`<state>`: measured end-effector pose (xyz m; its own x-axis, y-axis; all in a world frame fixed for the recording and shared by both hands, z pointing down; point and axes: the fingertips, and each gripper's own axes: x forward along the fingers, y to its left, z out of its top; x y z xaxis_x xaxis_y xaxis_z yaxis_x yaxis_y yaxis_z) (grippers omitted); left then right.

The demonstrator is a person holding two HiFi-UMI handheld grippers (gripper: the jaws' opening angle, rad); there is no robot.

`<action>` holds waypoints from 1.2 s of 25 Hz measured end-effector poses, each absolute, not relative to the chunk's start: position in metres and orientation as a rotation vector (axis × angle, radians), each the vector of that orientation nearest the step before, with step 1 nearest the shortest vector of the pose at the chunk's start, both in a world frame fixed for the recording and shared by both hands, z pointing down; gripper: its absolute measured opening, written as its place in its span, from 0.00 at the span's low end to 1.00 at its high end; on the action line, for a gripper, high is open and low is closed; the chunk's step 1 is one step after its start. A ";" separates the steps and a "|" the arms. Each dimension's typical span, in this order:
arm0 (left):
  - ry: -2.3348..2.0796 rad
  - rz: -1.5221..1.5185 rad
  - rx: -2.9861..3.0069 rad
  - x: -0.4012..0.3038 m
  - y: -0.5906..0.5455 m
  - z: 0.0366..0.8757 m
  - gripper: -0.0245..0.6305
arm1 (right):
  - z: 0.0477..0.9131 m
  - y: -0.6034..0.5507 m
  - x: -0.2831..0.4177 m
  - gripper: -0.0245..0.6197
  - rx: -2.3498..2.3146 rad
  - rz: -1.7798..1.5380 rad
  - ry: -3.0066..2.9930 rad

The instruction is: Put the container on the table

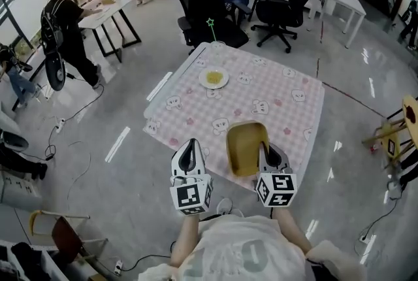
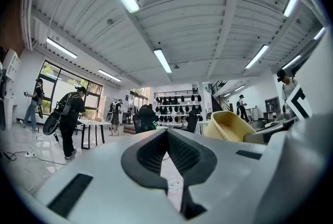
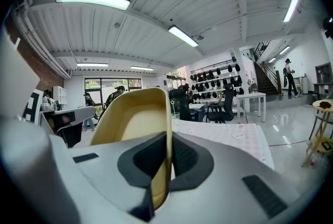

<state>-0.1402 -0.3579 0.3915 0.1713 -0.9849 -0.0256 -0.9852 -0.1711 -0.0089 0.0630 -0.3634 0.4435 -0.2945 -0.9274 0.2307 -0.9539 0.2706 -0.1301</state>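
In the head view, your right gripper holds the yellow container on edge over the near rim of the table. You cannot tell whether it touches the cloth. A plate farther back carries something yellowish, too small to name.

In the left gripper view, your left gripper has its jaws together at the tips with nothing between them. The container shows at right, partly cut off by the other gripper.

In the right gripper view, the jaws are clamped on the container's side wall, and its inside shows plain yellow.
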 end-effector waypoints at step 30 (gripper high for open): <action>2.016 -0.048 -2.403 -0.156 -0.375 0.405 0.07 | 0.565 -0.488 0.070 0.09 1.632 0.791 -1.958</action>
